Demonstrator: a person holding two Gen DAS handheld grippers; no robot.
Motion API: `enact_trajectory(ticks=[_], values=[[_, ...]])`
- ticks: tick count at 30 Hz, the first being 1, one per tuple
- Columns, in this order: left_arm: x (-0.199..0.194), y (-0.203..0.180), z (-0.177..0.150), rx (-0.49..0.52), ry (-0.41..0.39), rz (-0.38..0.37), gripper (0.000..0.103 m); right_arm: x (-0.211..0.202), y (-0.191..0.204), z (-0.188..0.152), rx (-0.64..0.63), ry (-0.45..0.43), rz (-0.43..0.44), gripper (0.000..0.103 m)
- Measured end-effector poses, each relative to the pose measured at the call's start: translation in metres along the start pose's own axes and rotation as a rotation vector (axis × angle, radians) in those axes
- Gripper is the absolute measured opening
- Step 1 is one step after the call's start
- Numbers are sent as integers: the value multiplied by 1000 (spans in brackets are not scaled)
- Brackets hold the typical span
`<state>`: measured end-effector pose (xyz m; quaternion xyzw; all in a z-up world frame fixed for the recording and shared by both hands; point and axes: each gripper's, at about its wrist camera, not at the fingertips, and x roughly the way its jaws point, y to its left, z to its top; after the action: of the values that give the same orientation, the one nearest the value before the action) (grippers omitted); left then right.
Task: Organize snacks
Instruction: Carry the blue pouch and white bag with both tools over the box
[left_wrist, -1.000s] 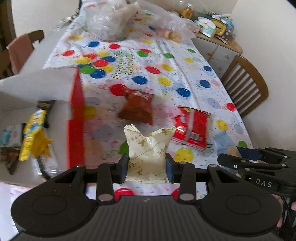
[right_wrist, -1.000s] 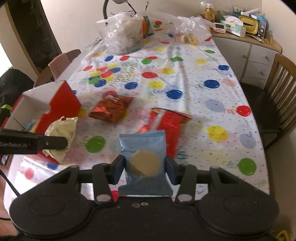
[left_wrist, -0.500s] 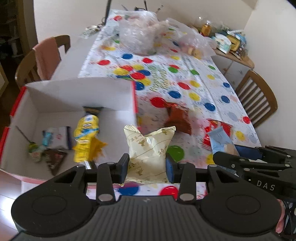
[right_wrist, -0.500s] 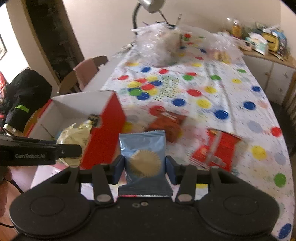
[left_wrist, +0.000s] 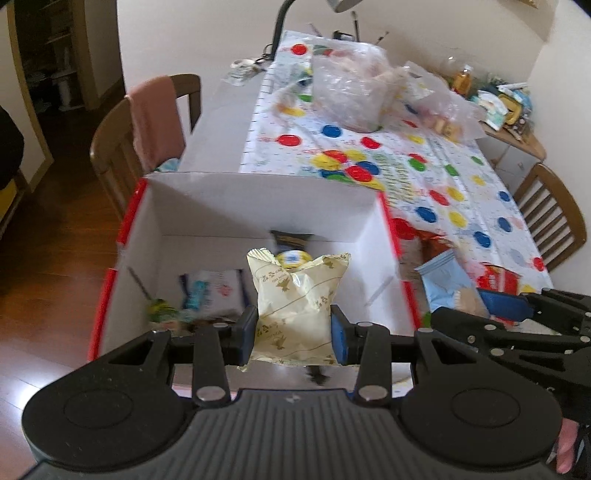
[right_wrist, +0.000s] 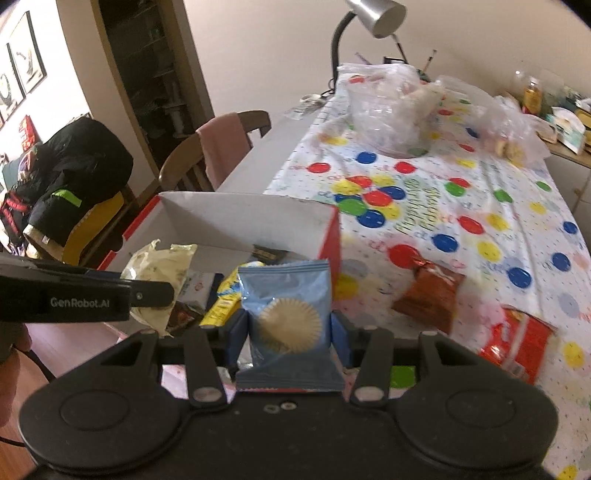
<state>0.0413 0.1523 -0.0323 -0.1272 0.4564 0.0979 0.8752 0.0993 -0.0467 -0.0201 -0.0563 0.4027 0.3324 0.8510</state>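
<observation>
Two packets in my grip: left gripper (left_wrist: 293, 328) clamps the cream bag (left_wrist: 295, 306) over the box (left_wrist: 258, 201), right gripper (right_wrist: 288, 338) pinches the blue packet (right_wrist: 288, 325). Several snacks lie inside; the brown bag (right_wrist: 430, 293) and red bag (right_wrist: 517, 341) wait on the table (right_wrist: 517, 206).

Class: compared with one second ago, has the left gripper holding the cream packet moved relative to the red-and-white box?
Yes. The left gripper carried the cream packet leftward, over the box.

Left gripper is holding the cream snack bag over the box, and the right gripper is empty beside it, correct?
Not quite. The right gripper isn't empty: the right wrist view shows it shut on a blue snack packet. The rest stands: the left gripper holds the cream snack bag over the box.
</observation>
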Motion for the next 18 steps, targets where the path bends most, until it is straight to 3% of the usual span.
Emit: enact_trajectory(ticks=[9,18], values=[[24,48,19,-15,49,62,39,40,24,18,-29,56,-12,47],[55,69,37,-1,95,91,39,88,41,29,-73,126,-14,47]])
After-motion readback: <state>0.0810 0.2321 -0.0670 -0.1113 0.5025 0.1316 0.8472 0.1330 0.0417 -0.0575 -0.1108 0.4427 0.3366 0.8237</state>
